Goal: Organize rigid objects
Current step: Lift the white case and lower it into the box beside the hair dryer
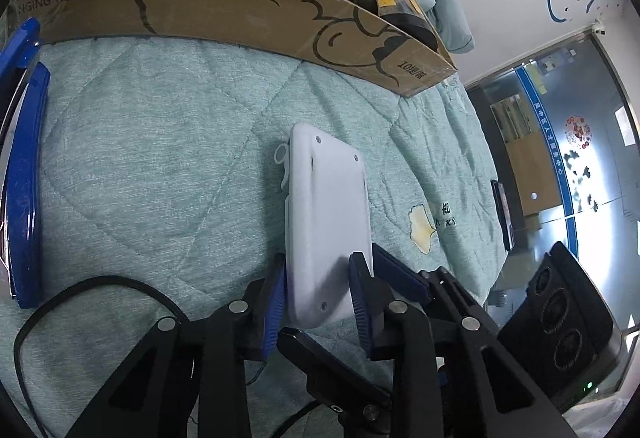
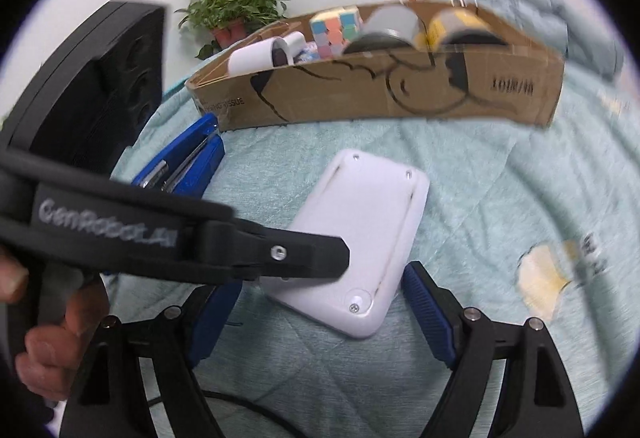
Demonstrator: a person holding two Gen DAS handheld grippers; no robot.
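Note:
A flat white plastic device lies back-up on the green quilt. My left gripper is shut on its near end, blue pads against both long edges. In the right wrist view the same white device lies between the spread fingers of my right gripper, which is open and empty. The left gripper's black body crosses that view from the left and covers the device's near corner. A cardboard box stands behind, holding a pastel cube, tape rolls and a paper roll.
A blue stapler lies on the quilt left of the device, and shows at the left edge of the left wrist view. A black cable runs over the quilt. A potted plant stands behind the box. The bed edge is to the right.

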